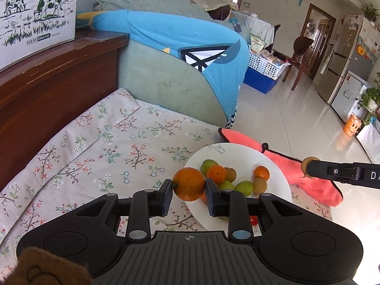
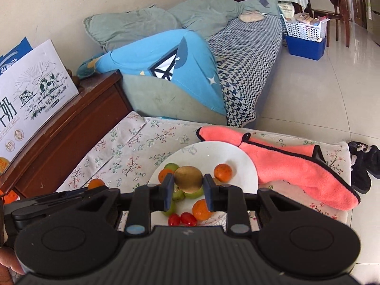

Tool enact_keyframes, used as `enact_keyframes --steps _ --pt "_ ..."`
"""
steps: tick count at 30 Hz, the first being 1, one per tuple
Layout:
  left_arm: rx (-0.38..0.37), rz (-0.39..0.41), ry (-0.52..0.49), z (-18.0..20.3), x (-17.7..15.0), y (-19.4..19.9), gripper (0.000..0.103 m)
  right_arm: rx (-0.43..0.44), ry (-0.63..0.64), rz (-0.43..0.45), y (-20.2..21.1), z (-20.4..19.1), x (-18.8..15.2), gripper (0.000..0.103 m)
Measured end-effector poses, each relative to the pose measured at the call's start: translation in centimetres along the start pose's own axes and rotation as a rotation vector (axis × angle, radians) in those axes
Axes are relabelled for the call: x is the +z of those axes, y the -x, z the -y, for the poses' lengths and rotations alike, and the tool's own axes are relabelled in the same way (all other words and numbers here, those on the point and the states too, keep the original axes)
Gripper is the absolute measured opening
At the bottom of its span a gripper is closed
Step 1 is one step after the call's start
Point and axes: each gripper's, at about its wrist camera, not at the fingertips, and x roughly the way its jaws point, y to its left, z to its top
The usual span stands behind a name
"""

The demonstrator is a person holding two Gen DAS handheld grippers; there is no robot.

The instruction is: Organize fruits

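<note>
A white plate (image 1: 239, 153) on the floral cloth holds several fruits: small oranges, green fruits, brown kiwis and two cherry tomatoes (image 2: 181, 219). My left gripper (image 1: 188, 187) is shut on an orange (image 1: 188, 184), lifted above the plate's near left rim. My right gripper (image 2: 186, 180) is shut on a brown kiwi (image 2: 188, 178), held over the plate (image 2: 247, 166). From the left wrist view the right gripper's fingers (image 1: 332, 172) come in from the right edge with the kiwi (image 1: 308, 163) at their tip. In the right wrist view the left gripper's orange (image 2: 96, 183) shows at lower left.
A pink plush cloth (image 2: 285, 163) lies right of the plate. A wooden cabinet (image 1: 52, 80) with a milk carton box (image 1: 35, 11) stands to the left. A sofa with a blue garment (image 1: 180, 40) is behind. Tiled floor (image 1: 296, 109) and dark slippers (image 2: 363, 163) lie beyond the table's right edge.
</note>
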Motion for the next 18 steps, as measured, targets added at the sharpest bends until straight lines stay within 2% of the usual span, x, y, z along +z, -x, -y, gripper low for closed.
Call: enact_keyframes --steps 6,12,18 --pt "-0.021 0.012 -0.039 1.7 1.5 -1.8 0.027 -0.026 -0.037 0.037 -1.2 1.0 1.2 0.027" --pt "-0.023 0.031 -0.068 3.0 2.7 -4.3 0.027 -0.056 -0.091 0.033 -3.3 1.9 1.8 0.027" --pt "-0.046 -0.004 -0.048 3.2 2.7 -6.2 0.027 -0.050 -0.127 0.016 -5.9 3.0 2.5 0.027"
